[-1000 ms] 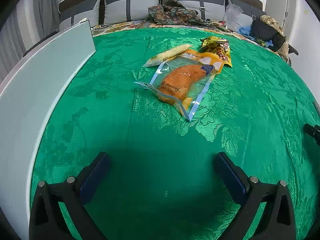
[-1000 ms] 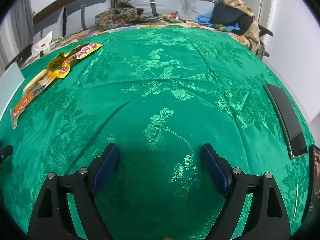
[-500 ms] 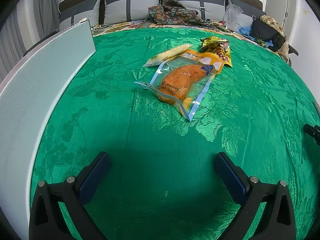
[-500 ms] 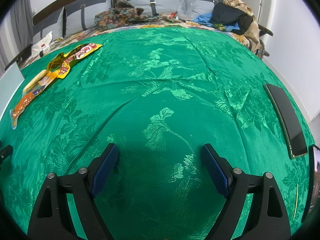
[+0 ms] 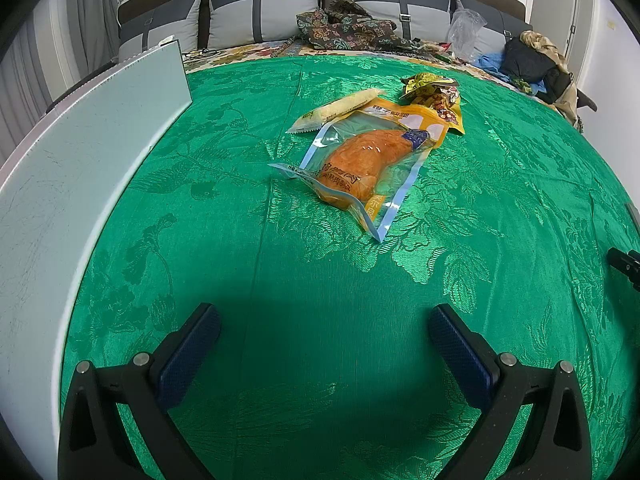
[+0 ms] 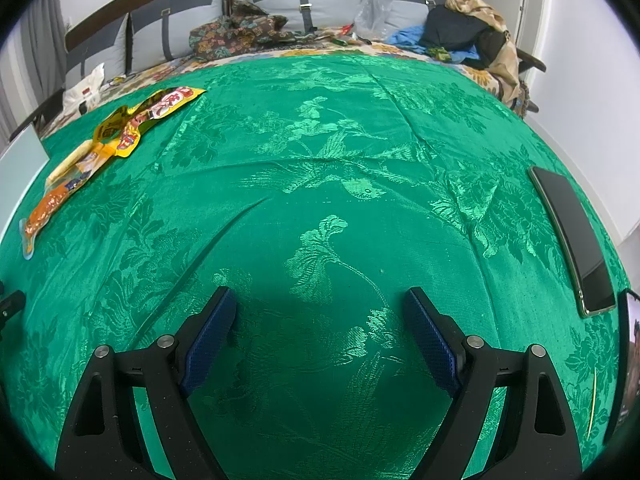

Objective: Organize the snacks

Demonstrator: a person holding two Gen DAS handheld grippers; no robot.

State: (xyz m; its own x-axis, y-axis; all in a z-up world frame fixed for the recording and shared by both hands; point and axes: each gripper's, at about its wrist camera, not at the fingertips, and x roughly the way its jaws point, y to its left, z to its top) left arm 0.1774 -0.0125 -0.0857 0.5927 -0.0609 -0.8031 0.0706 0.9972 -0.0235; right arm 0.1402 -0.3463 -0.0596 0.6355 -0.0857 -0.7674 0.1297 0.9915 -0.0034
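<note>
Three snack packs lie together on the green patterned cloth. Nearest is a clear pack with an orange meat piece, behind it a pale yellow wrapped bar and a yellow crinkled snack bag. My left gripper hovers open well short of them, nothing between its fingers. In the right wrist view the same packs sit far left: the orange pack, the bar, the yellow bag. My right gripper is open over bare cloth.
A pale flat board stands along the left edge of the cloth. A dark phone lies at the right edge, another screen beside it. Cushions, clothes and a plastic bag crowd the far side.
</note>
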